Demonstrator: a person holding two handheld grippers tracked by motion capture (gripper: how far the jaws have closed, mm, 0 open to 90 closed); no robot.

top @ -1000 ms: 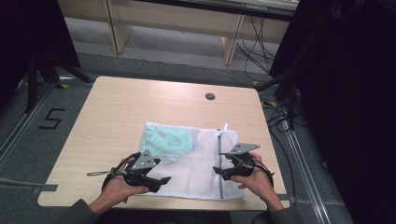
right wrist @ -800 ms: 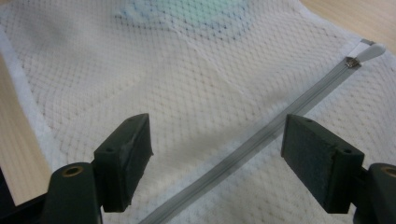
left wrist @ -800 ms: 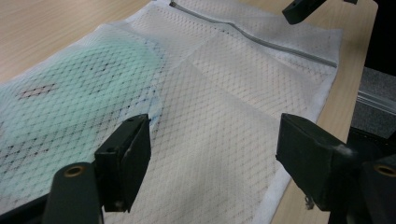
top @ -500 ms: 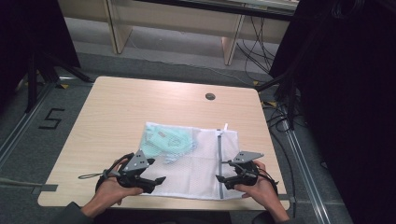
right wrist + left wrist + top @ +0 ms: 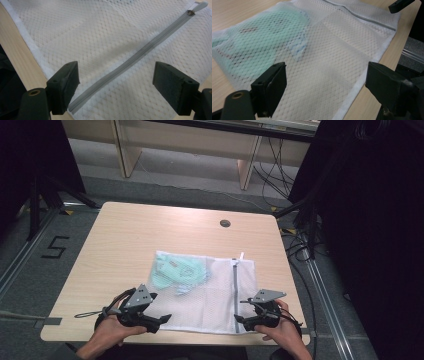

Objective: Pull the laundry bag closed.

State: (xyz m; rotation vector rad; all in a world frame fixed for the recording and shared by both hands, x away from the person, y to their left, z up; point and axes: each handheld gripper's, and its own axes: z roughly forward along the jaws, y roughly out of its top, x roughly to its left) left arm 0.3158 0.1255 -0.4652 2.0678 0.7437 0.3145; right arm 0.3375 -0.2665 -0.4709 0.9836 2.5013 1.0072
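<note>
mesh bag (image 5: 210, 292) near edge | left gripper (image 5: 159, 319), right gripper (image 5: 239, 322) just opened, released, holding nothing | back away level, avoid snagging mesh

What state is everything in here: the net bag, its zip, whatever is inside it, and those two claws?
Mesh bag: lying flat on the table, near its front edge.
Zipper: closed, pull tab at the far end.
Green cloth: inside the bag, bunched at its far left corner.
Left claw: open, jaws just widened, hovering over the bag.
Right claw: open, jaws just widened, straddling the zipper without pinching it.
</note>
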